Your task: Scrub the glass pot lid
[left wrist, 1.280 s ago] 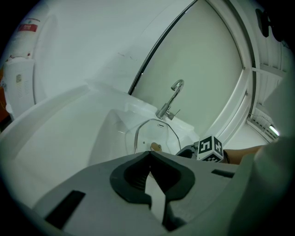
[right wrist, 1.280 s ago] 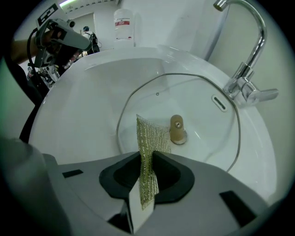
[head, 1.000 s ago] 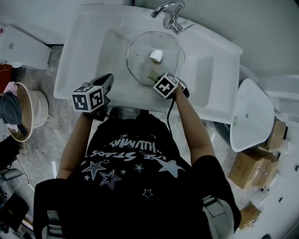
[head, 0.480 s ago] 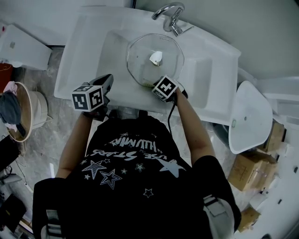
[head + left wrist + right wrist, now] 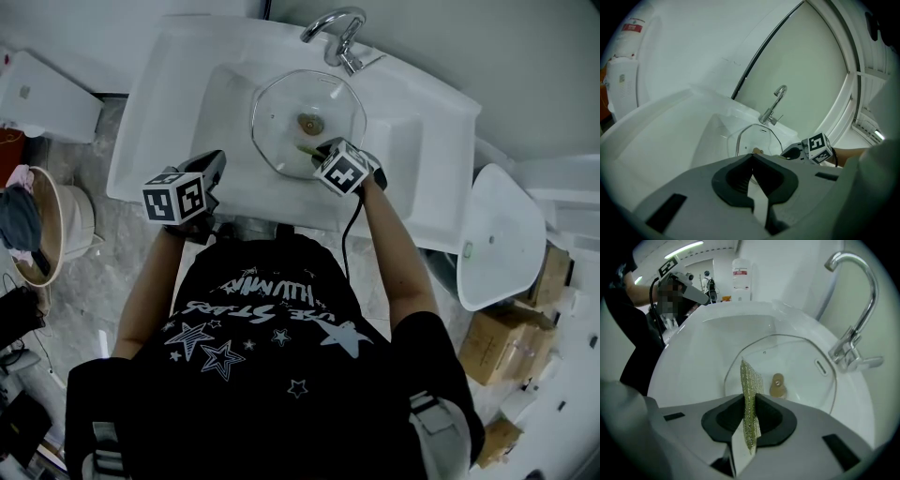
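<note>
Right gripper point(image 5: 750, 401) jaws pinching scourer point(image 5: 751, 378) above lid point(image 5: 801, 359) edge, left gripper point(image 5: 752, 157) closed

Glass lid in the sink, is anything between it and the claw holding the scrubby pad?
No, nothing visible is in the way. The right claw grips the scrubby pad upright, and the pad's far edge reaches over the glass lid, beside its knob.

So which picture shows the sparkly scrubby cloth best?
The right gripper view: the cloth fills the middle, pinched upright in the right tool, with the glass lid beyond. The head view shows only a small greenish sliver. In the left gripper view it is too small to tell.
</note>
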The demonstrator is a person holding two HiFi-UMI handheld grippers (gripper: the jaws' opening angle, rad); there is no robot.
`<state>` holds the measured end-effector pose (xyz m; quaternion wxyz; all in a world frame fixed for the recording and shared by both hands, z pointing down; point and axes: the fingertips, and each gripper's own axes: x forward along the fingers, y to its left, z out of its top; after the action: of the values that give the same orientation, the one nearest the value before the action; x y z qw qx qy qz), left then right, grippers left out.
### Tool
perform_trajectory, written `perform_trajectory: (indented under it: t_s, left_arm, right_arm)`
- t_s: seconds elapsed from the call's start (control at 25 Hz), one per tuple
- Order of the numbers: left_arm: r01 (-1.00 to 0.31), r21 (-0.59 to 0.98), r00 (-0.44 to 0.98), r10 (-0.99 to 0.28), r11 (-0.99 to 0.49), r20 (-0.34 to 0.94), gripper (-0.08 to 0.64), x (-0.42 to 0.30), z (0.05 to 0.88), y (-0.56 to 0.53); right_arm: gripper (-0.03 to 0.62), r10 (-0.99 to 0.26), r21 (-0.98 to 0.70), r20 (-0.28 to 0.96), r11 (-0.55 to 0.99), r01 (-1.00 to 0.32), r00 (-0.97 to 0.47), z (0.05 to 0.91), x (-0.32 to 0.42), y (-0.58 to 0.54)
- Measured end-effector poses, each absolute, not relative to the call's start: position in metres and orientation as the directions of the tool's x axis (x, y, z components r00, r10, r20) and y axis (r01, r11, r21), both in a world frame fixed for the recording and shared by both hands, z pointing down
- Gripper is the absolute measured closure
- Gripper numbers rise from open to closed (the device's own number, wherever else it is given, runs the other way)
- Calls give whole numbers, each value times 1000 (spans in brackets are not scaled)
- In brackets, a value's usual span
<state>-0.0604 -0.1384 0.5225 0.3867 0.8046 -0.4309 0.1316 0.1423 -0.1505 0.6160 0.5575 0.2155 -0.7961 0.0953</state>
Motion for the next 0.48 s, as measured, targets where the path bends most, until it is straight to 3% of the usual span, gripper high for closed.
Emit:
perform_trajectory:
  t_s: [0.24, 0.48]
  left_arm:
    - [-801, 508, 584, -601, -317, 546, 551, -53, 524, -140]
    - [-811, 504, 565, -618, -295, 547, 551, -52, 523, -142]
  right_arm:
    - [525, -484, 404, 839, 860, -311, -248, 573, 151, -207]
    - [525, -619, 607, 749, 784, -129, -234, 553, 144, -249]
